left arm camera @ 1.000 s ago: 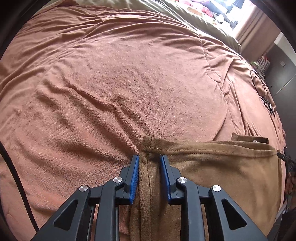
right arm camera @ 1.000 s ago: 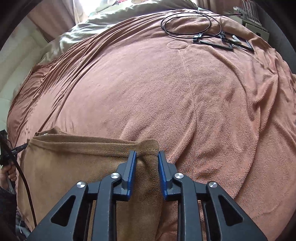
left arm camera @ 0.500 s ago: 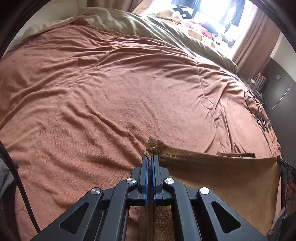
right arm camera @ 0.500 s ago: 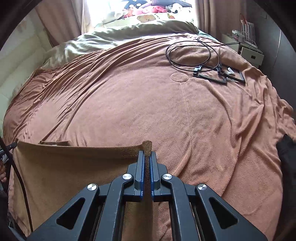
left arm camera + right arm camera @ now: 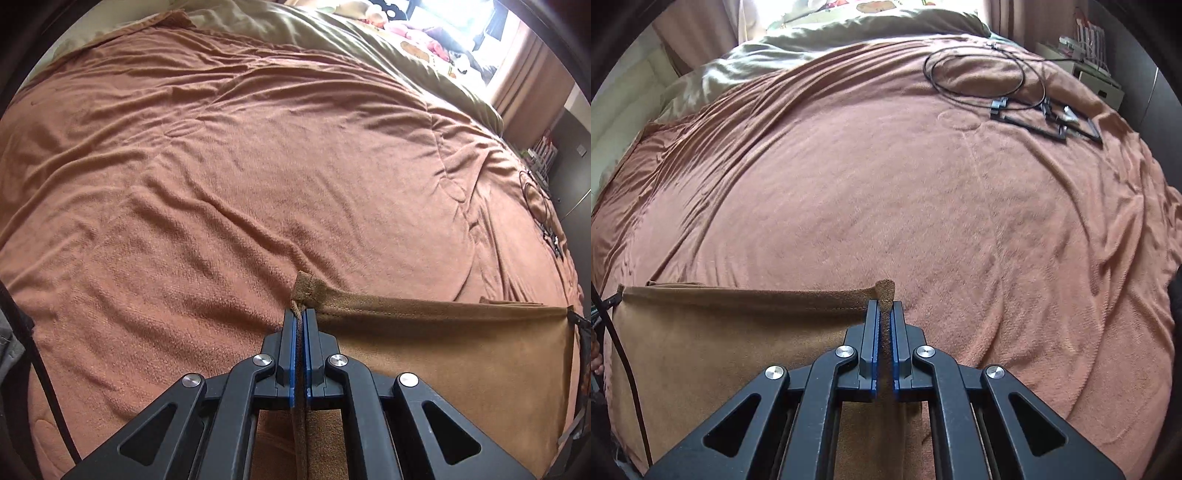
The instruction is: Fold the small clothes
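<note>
I am pinching the brown garment (image 5: 443,354) at its two top corners, left gripper (image 5: 303,317) and right gripper (image 5: 885,308) both clamped on the hem, cloth stretched between them above the terracotta blanket (image 5: 221,166).

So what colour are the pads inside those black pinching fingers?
Blue pads, clearest in the right wrist view.

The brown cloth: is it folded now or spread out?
Spread out: the brown cloth hangs taut from two pinched corners, left gripper and right gripper. No fold shows.
</note>
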The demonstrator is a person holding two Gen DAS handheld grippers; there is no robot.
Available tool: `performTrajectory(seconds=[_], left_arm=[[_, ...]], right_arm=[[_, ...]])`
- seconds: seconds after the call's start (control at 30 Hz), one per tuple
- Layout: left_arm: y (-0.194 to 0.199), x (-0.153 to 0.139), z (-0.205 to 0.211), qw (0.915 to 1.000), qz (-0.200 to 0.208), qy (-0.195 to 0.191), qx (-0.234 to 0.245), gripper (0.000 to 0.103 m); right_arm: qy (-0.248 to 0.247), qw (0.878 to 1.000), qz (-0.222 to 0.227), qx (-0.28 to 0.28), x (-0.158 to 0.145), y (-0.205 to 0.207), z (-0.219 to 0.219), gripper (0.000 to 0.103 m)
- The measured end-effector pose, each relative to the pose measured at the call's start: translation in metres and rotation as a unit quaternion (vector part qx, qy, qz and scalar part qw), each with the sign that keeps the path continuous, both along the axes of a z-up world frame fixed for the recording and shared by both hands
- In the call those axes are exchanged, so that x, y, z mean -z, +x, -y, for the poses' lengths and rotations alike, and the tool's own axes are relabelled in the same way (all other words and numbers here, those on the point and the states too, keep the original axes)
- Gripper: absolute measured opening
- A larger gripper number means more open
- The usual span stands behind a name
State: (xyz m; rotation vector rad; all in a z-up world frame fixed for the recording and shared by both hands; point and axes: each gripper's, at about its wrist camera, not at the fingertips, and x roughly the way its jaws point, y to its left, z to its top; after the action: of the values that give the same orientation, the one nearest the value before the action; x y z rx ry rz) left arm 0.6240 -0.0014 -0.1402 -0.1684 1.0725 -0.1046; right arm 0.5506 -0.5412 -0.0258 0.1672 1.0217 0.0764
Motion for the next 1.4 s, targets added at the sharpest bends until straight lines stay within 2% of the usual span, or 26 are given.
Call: performTrajectory(seconds=[0.1, 0.17, 0.23, 0.27, 0.37, 0.5, 0.6, 0.63, 0.67, 0.8, 1.03, 1.13, 1.23, 1.27, 1.33, 1.4], left_arm=[[0.0, 0.012, 0.001, 1.0, -0.009, 0.0, 0.002, 0.003], [0.0, 0.015, 0.001, 0.9999, -0.01, 0.002, 0.006, 0.003], [0.002, 0.016, 0.001, 0.9999, -0.01, 0.001, 0.008, 0.003], [0.002, 0.016, 0.001, 0.9999, -0.01, 0.001, 0.009, 0.003], [0.003, 0.015, 0.0, 0.9999, -0.01, 0.0, 0.01, 0.003], [0.003, 0.015, 0.0, 0.9999, -0.01, 0.0, 0.01, 0.003], [0.003, 0.015, 0.001, 0.9999, -0.01, -0.001, 0.009, 0.003], [0.003, 0.015, 0.001, 0.9999, -0.011, -0.001, 0.008, 0.003], [0.002, 0.015, 0.001, 0.9999, -0.011, -0.001, 0.008, 0.003], [0.002, 0.012, 0.001, 0.9999, -0.005, 0.002, 0.01, 0.003], [-0.001, -0.007, 0.001, 0.9995, 0.031, 0.0, 0.003, 0.003], [0.002, -0.006, 0.006, 0.9993, 0.035, 0.013, -0.002, 0.003], [0.007, 0.007, 0.007, 0.9997, 0.013, 0.022, -0.007, 0.003], [0.008, 0.011, 0.008, 0.9997, 0.008, 0.022, -0.004, 0.003], [0.008, 0.014, 0.011, 0.9997, 0.0, 0.024, 0.001, 0.005], [0.002, 0.008, 0.011, 0.9998, 0.006, 0.02, 0.0, 0.005]], right_arm=[[0.034, 0.999, -0.011, 0.003, 0.008, 0.004, 0.01, 0.01], [0.053, 0.998, -0.012, 0.007, 0.01, 0.003, 0.018, 0.034], [0.075, 0.997, -0.006, 0.016, 0.009, 0.003, 0.028, 0.046], [0.088, 0.996, -0.003, 0.023, 0.008, 0.002, 0.034, 0.047], [0.126, 0.992, 0.002, 0.025, 0.008, 0.004, 0.045, 0.047], [0.136, 0.991, -0.02, -0.002, 0.019, 0.007, 0.04, 0.046], [0.116, 0.993, -0.036, 0.004, 0.028, 0.014, 0.035, 0.024], [0.114, 0.993, -0.029, 0.01, 0.027, 0.015, 0.037, 0.009], [0.121, 0.992, -0.024, 0.013, 0.025, 0.017, 0.039, 0.001], [0.089, 0.996, 0.009, 0.019, 0.009, 0.013, 0.036, 0.001], [0.051, 0.997, 0.049, 0.037, -0.009, 0.004, 0.034, 0.0], [0.043, 0.998, 0.039, 0.035, -0.001, 0.007, 0.031, 0.0], [0.028, 0.999, 0.009, 0.037, 0.013, 0.011, 0.023, 0.001], [0.021, 0.999, 0.003, 0.04, 0.013, 0.013, 0.022, 0.007], [0.006, 0.999, 0.005, 0.044, 0.008, 0.013, 0.023, 0.011], [0.011, 0.999, 0.017, 0.037, -0.003, 0.007, 0.025, 0.033]])
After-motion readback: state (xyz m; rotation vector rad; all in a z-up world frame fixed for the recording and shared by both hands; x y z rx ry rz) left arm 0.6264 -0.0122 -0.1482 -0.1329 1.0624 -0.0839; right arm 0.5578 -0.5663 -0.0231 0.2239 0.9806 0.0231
